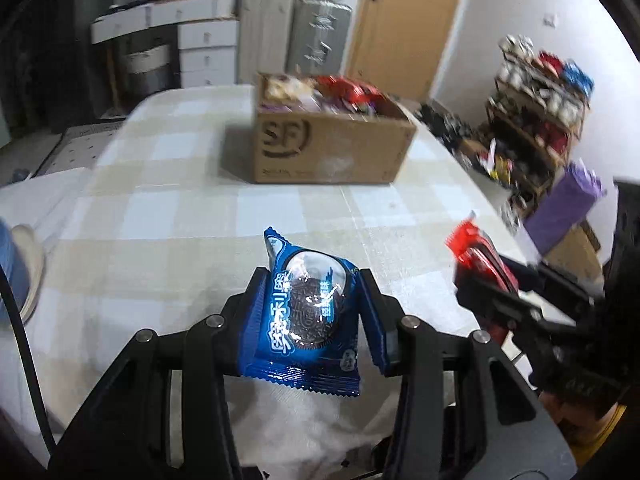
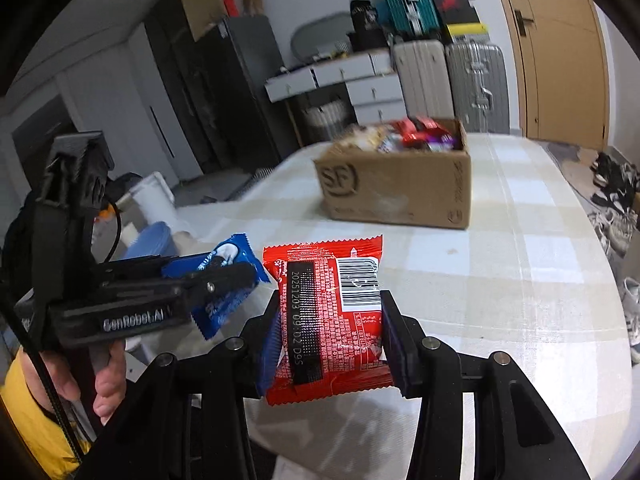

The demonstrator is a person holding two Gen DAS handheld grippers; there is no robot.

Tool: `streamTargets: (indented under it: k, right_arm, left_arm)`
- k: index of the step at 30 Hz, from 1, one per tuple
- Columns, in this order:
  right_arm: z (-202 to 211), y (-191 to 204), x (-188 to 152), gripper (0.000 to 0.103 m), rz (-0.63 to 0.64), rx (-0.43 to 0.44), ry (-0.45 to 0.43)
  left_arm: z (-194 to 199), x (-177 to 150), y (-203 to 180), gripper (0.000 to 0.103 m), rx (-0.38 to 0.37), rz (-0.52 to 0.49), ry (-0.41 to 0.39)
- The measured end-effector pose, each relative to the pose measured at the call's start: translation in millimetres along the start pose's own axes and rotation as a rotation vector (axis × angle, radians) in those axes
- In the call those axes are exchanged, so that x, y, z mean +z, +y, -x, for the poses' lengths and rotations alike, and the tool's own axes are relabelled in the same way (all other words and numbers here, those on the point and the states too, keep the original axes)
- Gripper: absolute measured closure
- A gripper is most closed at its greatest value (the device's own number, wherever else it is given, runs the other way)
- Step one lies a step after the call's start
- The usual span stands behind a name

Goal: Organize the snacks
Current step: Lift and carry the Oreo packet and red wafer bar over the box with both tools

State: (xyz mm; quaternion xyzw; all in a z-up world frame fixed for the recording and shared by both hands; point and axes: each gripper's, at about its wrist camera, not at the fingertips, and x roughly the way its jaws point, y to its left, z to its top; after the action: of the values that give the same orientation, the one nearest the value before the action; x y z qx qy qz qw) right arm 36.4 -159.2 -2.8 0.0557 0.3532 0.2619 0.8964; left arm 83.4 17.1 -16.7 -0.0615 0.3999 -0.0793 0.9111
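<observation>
My left gripper is shut on a blue cookie packet and holds it above the near part of the table. My right gripper is shut on a red snack packet, barcode side up. In the left wrist view the right gripper shows at the right with the red packet. In the right wrist view the left gripper shows at the left with the blue packet. A cardboard box holding several snacks stands farther back on the table; it also shows in the right wrist view.
The table has a pale checked cloth. A shelf rack with clutter stands to the right, suitcases, white drawers and a door behind. Shoes lie on the floor.
</observation>
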Motion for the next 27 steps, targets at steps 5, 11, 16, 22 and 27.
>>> streamTargets:
  k: [5,11,16,22,27]
  right_arm:
    - [32.4,22.9,1.9,0.058,0.007,0.028,-0.062]
    - [59.5,40.8,10.6,0.058,0.007,0.053,-0.112]
    - [64.0,43.5,27.4,0.058,0.011,0.056,-0.124]
    - [55.7,34.6,66.0,0.058,0.01,0.051,-0.149]
    - [39.9,25.7,102.4,0.058,0.021,0.045,-0.164]
  left_arm:
    - [54.2,-6.2,0.4,0.062,0.014,0.008,-0.069]
    - [94.2,-5.3,-3.2,0.062,-0.012,0.02,-0.11]
    - [114.8,9.2,-8.1,0.062,0.017,0.011,-0.14]
    - [114.8,51.3,-9.7,0.062,-0.01,0.013,-0.145]
    - [102.2,91.6,-10.3,0.062,0.007,-0.01,-0.15]
